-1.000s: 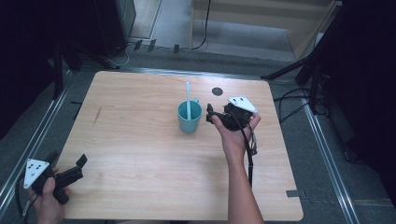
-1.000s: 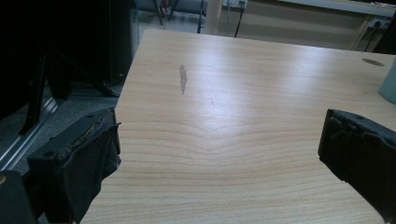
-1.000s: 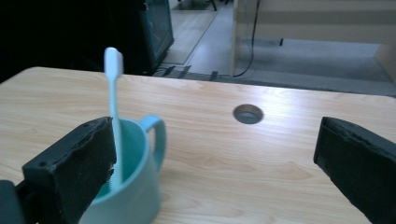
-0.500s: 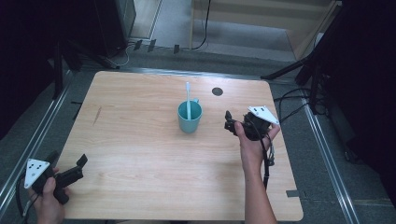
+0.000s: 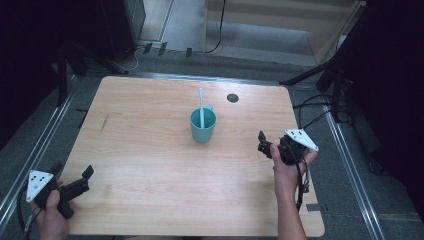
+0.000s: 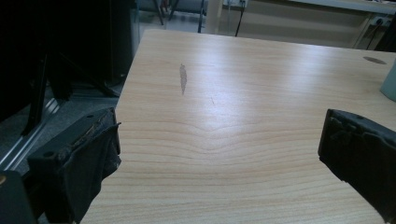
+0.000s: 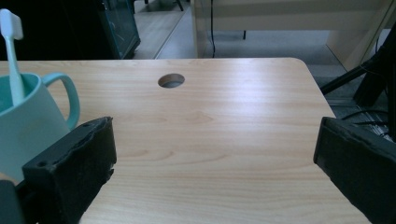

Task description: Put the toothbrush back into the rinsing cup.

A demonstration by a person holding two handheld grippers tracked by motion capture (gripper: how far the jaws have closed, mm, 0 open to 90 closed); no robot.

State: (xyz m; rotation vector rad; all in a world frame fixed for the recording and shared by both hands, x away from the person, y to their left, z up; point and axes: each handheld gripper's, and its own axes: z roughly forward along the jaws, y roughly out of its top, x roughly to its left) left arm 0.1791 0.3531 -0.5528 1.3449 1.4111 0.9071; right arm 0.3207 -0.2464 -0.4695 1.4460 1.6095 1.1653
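A teal ceramic mug (image 5: 203, 125) with a curved handle stands upright at the centre of the pale wooden desk (image 5: 150, 150), a white toothbrush (image 5: 201, 106) propped inside. The left claw (image 5: 82, 179) and right claw (image 5: 263, 143) both hover empty, jaws apart.

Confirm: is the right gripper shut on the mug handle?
No. In the right gripper view the jaws stand wide apart over bare table, and the teal mug with its toothbrush sits off to the side, untouched.
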